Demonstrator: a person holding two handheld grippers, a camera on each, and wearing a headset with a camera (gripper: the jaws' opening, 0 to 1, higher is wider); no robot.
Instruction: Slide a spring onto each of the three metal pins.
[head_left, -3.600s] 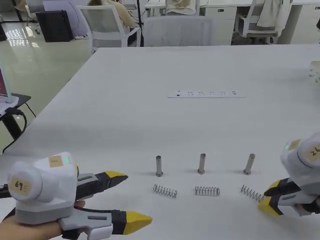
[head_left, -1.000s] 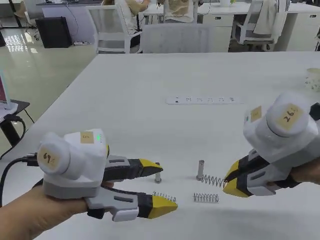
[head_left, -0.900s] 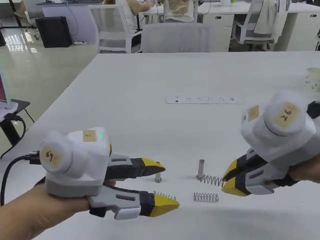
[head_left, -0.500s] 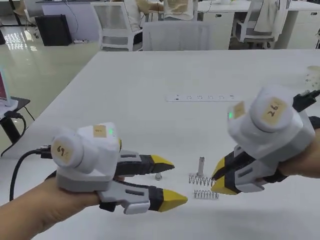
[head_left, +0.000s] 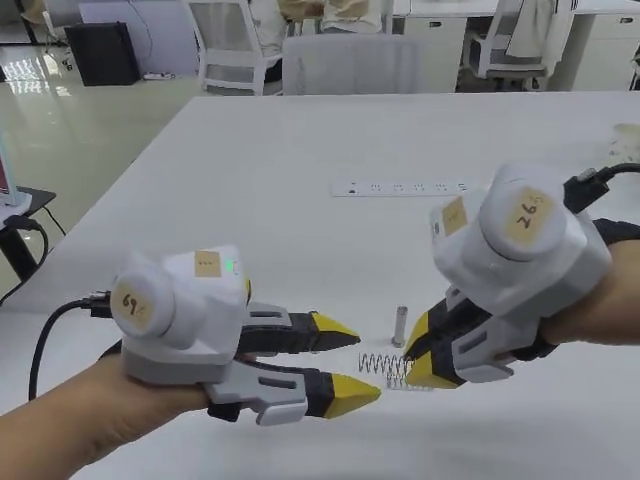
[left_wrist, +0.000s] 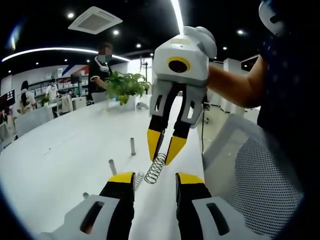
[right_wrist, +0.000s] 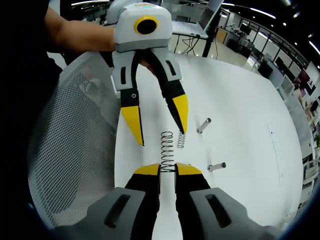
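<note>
Spring on the move: the right gripper (head_left: 414, 362) is clamping one end of a spring (head_left: 378, 365), its jaws drawn almost together on the coils, and is holding it in the air just above the white table (head_left: 300, 200). Seconds earlier all three springs were lying in a row in front of the three pins. This one has since been lifted and carried leftward, while the left gripper (head_left: 350, 362) has been moving in to meet it. That gripper's jaws are standing wide apart and gripping nothing, and the right gripper view is showing the spring's free end pointing into the gap between them. A second spring (right_wrist: 181, 141) is lying on the table close by the raised one. One upright pin (head_left: 400, 326) is standing just behind, between the two grippers. No pin in sight is wearing a spring yet, so the task is looking barely begun. The grippers' closing on each other is suggesting a hand-over or a steadying grip before threading
</note>
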